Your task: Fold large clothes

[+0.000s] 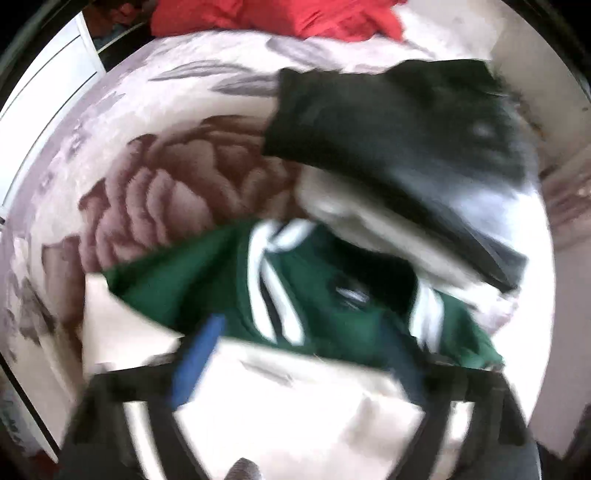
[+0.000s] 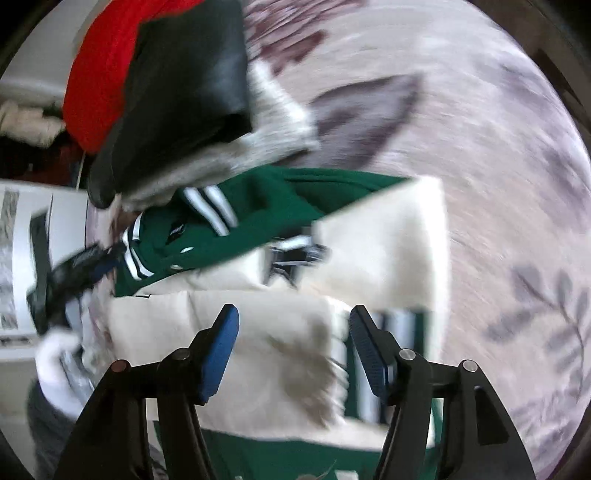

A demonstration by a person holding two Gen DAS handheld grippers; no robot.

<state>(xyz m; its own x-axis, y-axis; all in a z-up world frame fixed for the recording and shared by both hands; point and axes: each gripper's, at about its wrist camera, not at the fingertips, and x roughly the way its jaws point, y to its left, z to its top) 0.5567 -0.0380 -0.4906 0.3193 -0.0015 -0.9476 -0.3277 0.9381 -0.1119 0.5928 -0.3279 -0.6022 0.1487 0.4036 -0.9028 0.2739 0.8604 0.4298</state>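
Clearly, the green and cream varsity jacket (image 2: 236, 206) was the thing everything else sat around, lying on the floral bedspread (image 2: 498, 155) with its cream sleeves (image 2: 384, 243) folded across the green body and its white-striped collar (image 2: 207, 206) toward the stack of clothes. That stack, a folded black garment (image 2: 184, 92) on top of a grey one (image 2: 273, 125), lay touching the jacket's collar end, and a red garment (image 2: 99, 74) lay just beyond the stack, farther from the jacket. In the right wrist view the right gripper (image 2: 293, 347) hung above the jacket's cream sleeve, its blue pads (image 2: 218, 354) standing moderately apart with cream fabric visible between them, but neither pad pressed on the cloth. In the left wrist view, which was heavily blurred, the left gripper (image 1: 295, 354) hung over the jacket's cream part near the striped collar (image 1: 266, 273); one blue finger (image 1: 195, 365) showed clearly and the other was a dark smear, so the fingers read as spread wide and holding nothing. From that same view the black garment (image 1: 388, 125) lay beyond the jacket (image 1: 184, 280), and the red garment (image 1: 277, 18) beyond that. A white cabinet (image 1: 48, 92) stood past the bedspread's (image 1: 166, 173) edge, off to the jacket's side.
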